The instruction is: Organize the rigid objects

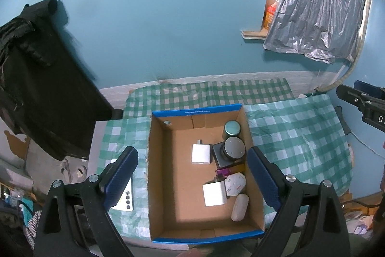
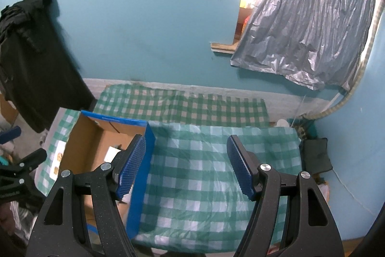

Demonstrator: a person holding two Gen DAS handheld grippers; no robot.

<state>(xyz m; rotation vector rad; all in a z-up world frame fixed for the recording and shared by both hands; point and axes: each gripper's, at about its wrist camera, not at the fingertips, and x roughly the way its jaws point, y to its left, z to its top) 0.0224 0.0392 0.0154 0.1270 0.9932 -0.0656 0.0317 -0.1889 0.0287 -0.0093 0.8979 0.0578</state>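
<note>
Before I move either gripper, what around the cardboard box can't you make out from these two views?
- White panel with dark dots, left wrist view: mostly hidden behind the left gripper's finger.
- Cardboard box contents, right wrist view: blocked by its near wall and the right gripper's finger.
- Purple item, left wrist view: half under the round canister, too small to identify.

A teal wall (image 1: 149, 16) filled most of both views. Black clothing (image 1: 36, 78) hung against it on the left. On the right, a crinkled silver sheet (image 2: 310, 23) draped over a window recess (image 1: 270, 13), where bright light spilled past its left edge above a wooden sill (image 1: 252, 34). Below, a table stood against the wall, covered by a green-and-white checked cloth (image 2: 207, 160). A pale cord (image 2: 361, 69) ran down the wall at the far right.
</note>
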